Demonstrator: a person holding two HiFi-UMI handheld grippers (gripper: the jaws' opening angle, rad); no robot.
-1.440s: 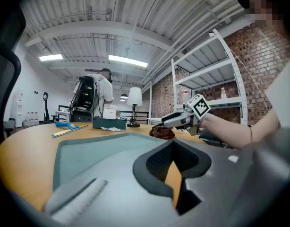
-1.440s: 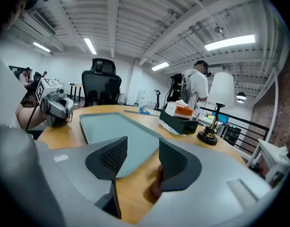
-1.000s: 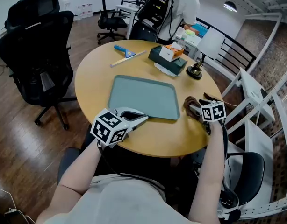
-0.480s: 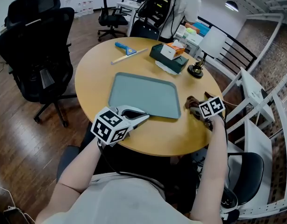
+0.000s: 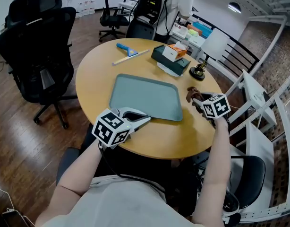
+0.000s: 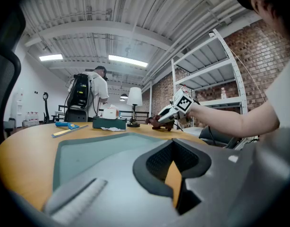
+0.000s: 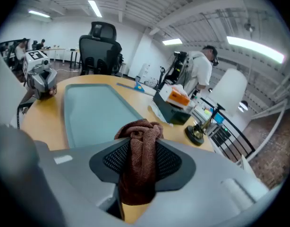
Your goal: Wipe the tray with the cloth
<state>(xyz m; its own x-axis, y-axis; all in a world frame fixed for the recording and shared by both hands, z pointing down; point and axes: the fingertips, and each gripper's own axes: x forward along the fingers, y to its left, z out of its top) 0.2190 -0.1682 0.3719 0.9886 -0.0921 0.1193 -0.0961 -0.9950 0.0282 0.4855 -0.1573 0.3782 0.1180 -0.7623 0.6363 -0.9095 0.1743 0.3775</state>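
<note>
The teal tray [image 5: 145, 96] lies in the middle of the round wooden table [image 5: 95, 72]. At the table's right edge, my right gripper [image 5: 197, 102] is closing its jaws, and the brown cloth [image 5: 192, 94] bunches between them just right of the tray. In the right gripper view the cloth [image 7: 141, 164] is pinched between the dark pads and hangs down, with the tray [image 7: 93, 112] ahead. My left gripper [image 5: 146, 118] rests at the tray's near rim with its tips together and nothing between them. The left gripper view looks low across the tray [image 6: 88, 150] toward the cloth [image 6: 157, 122].
A blue squeegee [image 5: 126, 50] and a pale stick [image 5: 130, 59] lie at the table's far side. A dark green tissue box [image 5: 169, 60] and a lamp [image 5: 201, 63] stand at the far right. A black chair [image 5: 38, 56] stands left; a white rack [image 5: 258, 103] stands right.
The right gripper has drawn in on the cloth and lifted slightly away from the table's edge, bunching it. The left gripper has stayed put. The person at the back has shifted.
</note>
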